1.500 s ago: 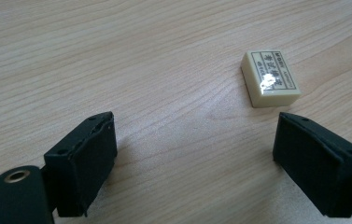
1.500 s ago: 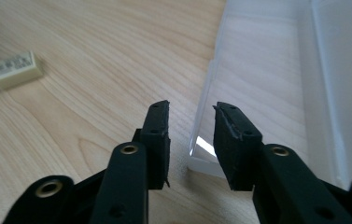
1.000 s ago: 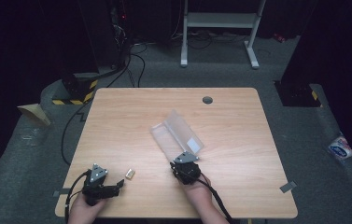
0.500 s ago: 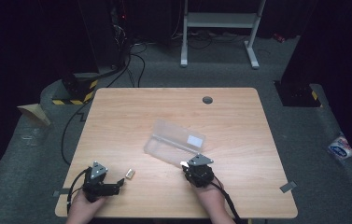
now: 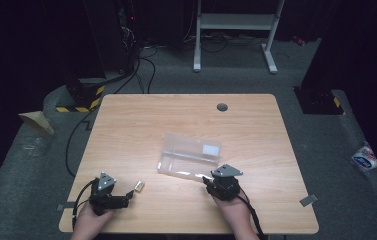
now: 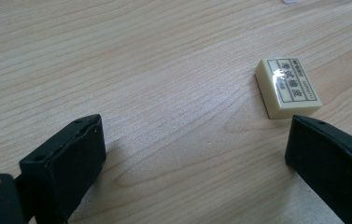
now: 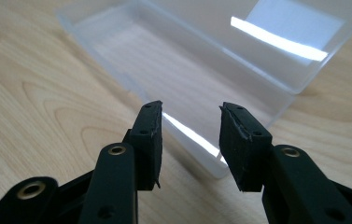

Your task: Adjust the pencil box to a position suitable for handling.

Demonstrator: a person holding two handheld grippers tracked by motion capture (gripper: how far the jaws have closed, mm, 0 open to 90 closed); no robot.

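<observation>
Letting go of the clear plastic box [image 5: 190,156] near the table's [image 5: 126,120] middle, the right gripper [image 7: 190,135] has its jaws just parting, nothing pinched. Left gripper [image 6: 197,154] gapes wide and empty by the front edge; next call: close on the eraser [image 6: 287,87] just ahead.

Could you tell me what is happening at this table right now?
A person works at a wooden table with two tools. The right hand-held gripper has just been opening; the near edge of an open clear plastic case lies between its jaws, no longer pinched. The left hand-held gripper rests wide open, with a small cream eraser lying loose just ahead of one jaw.
</observation>
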